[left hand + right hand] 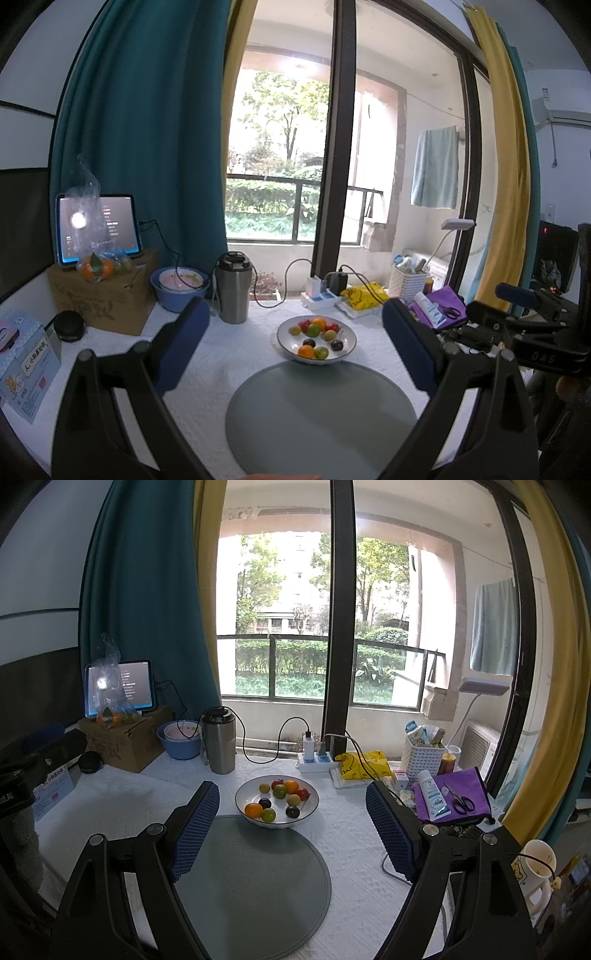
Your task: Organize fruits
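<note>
A white cloth covers the worktop [347,834]. Near the window stands a shiny metal flask [218,740], and beside it a blue bowl [178,743] with a pink dish inside. A brown box [125,744] holds up a lit tablet [120,686] — a bag of oranges [110,716] sits in front of it. On the right are a white power strip [317,762], a yellow bag [364,764], a white basket [423,755] and a purple cloth [456,794] with scissors [461,801] and a tube [434,799] on top
</note>
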Demonstrator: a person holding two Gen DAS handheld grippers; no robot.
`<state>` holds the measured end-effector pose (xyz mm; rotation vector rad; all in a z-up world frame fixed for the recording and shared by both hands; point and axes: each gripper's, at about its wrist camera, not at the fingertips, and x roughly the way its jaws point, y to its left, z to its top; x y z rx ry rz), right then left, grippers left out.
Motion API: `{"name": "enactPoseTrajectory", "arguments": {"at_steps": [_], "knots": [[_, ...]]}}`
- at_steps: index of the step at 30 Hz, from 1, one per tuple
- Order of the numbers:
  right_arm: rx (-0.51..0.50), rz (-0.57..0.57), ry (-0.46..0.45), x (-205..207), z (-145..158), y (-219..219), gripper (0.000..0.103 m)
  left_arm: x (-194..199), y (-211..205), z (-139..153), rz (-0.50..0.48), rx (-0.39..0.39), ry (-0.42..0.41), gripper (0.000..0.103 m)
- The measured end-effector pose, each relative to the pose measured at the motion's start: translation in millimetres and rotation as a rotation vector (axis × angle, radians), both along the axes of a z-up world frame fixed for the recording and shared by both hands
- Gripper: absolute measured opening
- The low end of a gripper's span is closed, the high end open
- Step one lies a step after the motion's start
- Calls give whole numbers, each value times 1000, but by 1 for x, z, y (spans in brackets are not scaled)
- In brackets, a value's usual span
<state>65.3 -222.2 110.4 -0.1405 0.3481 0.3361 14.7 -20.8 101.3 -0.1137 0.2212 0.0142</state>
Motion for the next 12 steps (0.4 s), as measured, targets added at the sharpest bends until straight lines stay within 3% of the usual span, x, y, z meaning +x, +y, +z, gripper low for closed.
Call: {"name": "enactPoseTrajectory", "arguments": {"at_steps": [12], "knots": [[1, 0, 0, 0, 0, 0, 84, 0, 1, 2, 2, -6, 0, 96]]}}
